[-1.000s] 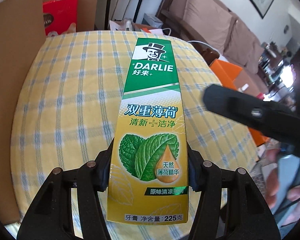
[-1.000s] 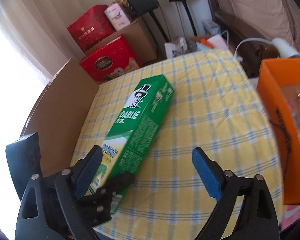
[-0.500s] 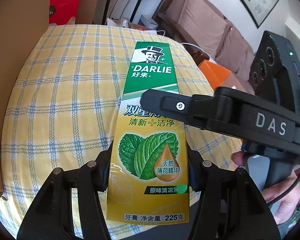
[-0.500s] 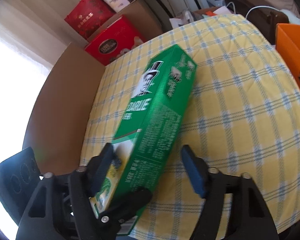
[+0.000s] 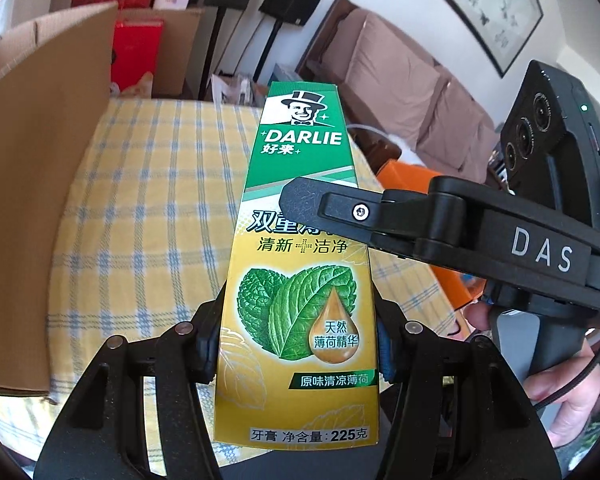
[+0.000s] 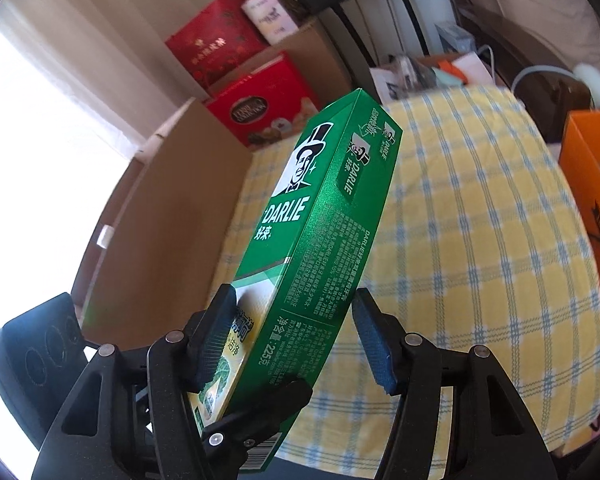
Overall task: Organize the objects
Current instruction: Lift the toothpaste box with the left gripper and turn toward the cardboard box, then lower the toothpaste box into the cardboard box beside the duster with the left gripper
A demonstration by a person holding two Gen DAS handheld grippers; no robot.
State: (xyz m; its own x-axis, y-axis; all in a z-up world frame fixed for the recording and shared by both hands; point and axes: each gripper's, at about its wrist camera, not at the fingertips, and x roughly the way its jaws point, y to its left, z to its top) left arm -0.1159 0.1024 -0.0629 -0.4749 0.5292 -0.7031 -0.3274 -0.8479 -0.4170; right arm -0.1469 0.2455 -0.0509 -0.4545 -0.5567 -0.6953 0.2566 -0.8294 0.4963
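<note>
The left tongs (image 5: 298, 344) clamp the near end of a long green-and-gold cardboard toothpaste box (image 5: 300, 264), lifted clear above the yellow-and-blue checked bench (image 5: 148, 208). The right tongs (image 6: 296, 344) straddle its middle, half open: the left pad touches, the right pad stands just apart. A brown cardboard sheet (image 6: 168, 216) stands beyond

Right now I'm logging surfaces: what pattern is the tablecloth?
Yellow and white checks crossed by blue lines, on the tablecloth; clearest in the right wrist view.
</note>
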